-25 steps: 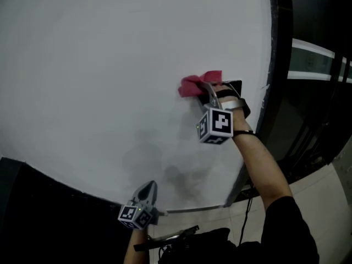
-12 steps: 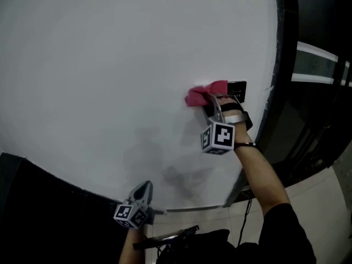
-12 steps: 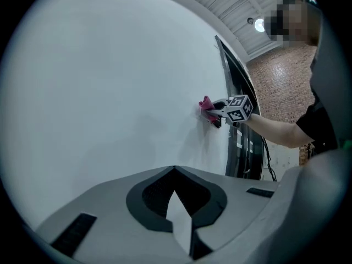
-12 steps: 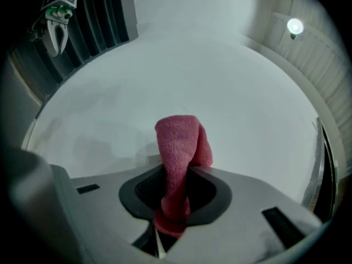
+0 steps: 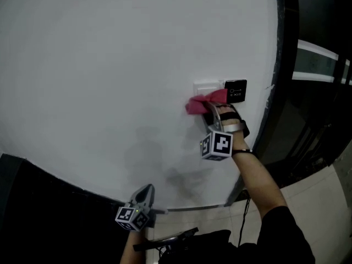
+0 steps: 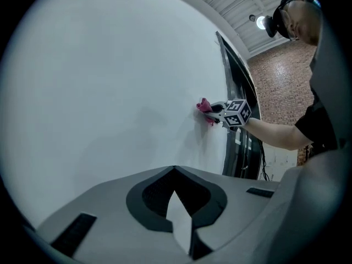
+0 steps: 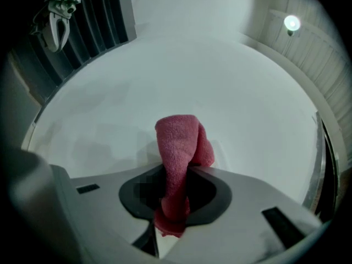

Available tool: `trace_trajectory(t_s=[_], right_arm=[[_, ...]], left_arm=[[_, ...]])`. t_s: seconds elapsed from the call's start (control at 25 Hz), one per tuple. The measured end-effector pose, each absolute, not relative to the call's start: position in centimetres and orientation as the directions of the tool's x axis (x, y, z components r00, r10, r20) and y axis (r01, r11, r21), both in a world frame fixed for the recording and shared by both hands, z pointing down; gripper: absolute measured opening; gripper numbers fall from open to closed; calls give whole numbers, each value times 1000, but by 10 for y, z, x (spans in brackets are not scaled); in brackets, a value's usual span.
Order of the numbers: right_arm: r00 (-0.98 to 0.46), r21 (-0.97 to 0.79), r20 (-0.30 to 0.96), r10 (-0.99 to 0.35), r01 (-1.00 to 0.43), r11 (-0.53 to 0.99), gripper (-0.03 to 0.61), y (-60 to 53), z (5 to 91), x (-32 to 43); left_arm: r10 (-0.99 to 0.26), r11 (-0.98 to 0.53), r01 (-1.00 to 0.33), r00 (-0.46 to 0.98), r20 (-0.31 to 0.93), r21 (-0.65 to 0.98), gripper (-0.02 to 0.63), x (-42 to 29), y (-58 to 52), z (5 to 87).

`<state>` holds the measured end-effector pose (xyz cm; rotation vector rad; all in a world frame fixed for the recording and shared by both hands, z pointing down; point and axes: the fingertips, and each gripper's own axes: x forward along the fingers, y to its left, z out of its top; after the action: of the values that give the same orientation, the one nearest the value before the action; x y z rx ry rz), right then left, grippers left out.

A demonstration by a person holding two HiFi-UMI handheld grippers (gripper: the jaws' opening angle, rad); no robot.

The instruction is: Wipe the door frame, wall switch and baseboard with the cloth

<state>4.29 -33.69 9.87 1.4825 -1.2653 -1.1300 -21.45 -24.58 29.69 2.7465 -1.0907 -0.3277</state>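
Note:
The pink cloth (image 5: 202, 102) is pinched in my right gripper (image 5: 210, 110), which is shut on it and presses it against the white wall just under the white wall switch (image 5: 207, 86). Right of the switch sits a black exit plate (image 5: 235, 90). In the right gripper view the cloth (image 7: 177, 145) stands up from between the jaws of the right gripper (image 7: 173, 202) and touches the wall. The dark door frame (image 5: 281, 65) runs down the right side. My left gripper (image 5: 146, 191) hangs low near the wall's bottom edge, shut and empty; in its own view it (image 6: 179, 224) faces bare wall.
A dark band (image 5: 38, 202) runs along the foot of the wall at the lower left. A metal strip (image 5: 192, 208) and a black cable (image 5: 243, 219) lie near the floor by the door frame. Pale floor tiles (image 5: 324, 202) show at the lower right.
My right gripper has slid the cloth down the wall a little, so the white switch plate now shows above it. The left gripper has stayed low, almost still.

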Motion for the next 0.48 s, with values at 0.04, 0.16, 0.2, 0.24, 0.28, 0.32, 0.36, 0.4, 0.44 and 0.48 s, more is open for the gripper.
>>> trace_trajectory(t_s=[0.04, 0.16, 0.2, 0.24, 0.28, 0.32, 0.36, 0.4, 0.44, 0.48], right_arm=[[74, 968, -101, -992, -222, -115, 83, -337, 101, 43], [83, 963, -55, -995, -257, -75, 83, -342, 117, 46], [91, 963, -30, -995, -266, -53, 83, -345, 126, 48], [93, 963, -17, -996, -266, -42, 83, -348, 133, 50], [89, 963, -18, -996, -267, -41, 83, -348, 137, 49], [78, 960, -24, -997, -275, -44, 83, -346, 137, 47], [61, 959, -37, -997, -280, -53, 83, -342, 134, 42], [41, 959, -61, -997, -276, -70, 83, -338, 127, 37], [23, 959, -93, -995, -268, -96, 83, -333, 114, 32], [10, 956, -128, -992, -263, -126, 83, -328, 98, 28]], left_arm=[[-694, -716, -658, 708, -131, 233, -9, -215, -246, 300], [-706, -702, -672, 699, -112, 235, -9, -217, -248, 307], [-710, -698, -675, 695, -109, 240, -9, -217, -249, 309], [-713, -694, -677, 693, -106, 244, -9, -217, -250, 310], [-714, -693, -677, 693, -105, 246, -9, -217, -250, 310], [-713, -694, -677, 693, -105, 245, -9, -217, -249, 309], [-713, -694, -677, 693, -105, 244, -9, -216, -248, 307], [-713, -694, -678, 693, -105, 242, -9, -217, -248, 306], [-713, -694, -678, 693, -105, 240, -9, -217, -250, 306], [-713, -695, -678, 692, -108, 239, -9, -217, -252, 306]])
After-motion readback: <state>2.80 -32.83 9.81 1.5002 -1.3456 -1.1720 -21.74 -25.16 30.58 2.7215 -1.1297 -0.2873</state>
